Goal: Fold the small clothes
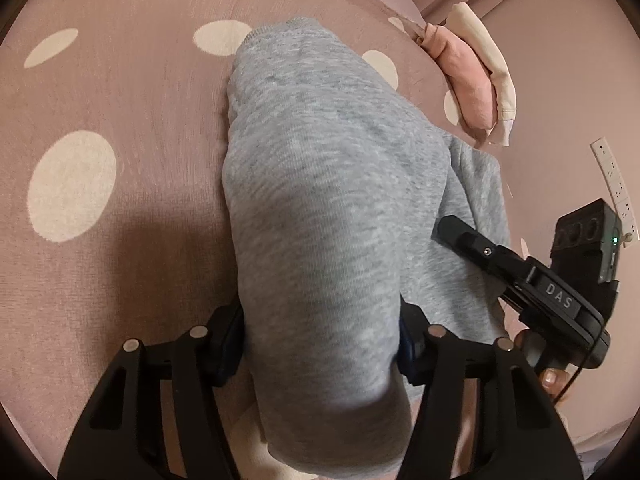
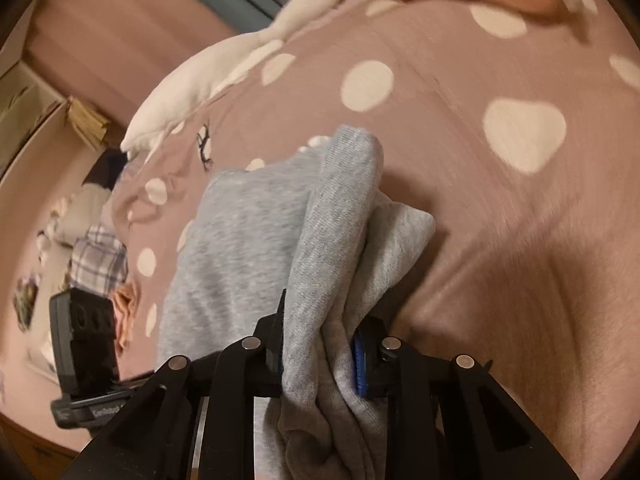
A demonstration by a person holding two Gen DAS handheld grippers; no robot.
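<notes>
Grey sweatpants point(image 1: 320, 208) are lying on the spotted pink bedspread point(image 1: 112, 120), their long axis running from the near end away to the far cuff. Both ends of the near edge are being gripped: the left gripper point(image 1: 320, 354) is clenching one thick bunch, the right gripper point(image 2: 318, 350) another. Open bedspread is lying to the left and beyond, while folded pink clothes point(image 1: 468, 80) are crowding the far right.

Both views are dimly and warmly lit. A soft shadow is cast on the bedspread point(image 1: 100, 100) beside the grey garment point(image 1: 320, 200). Motion blur is seen in the right view; edges are fisheye-bent and vignetted.
</notes>
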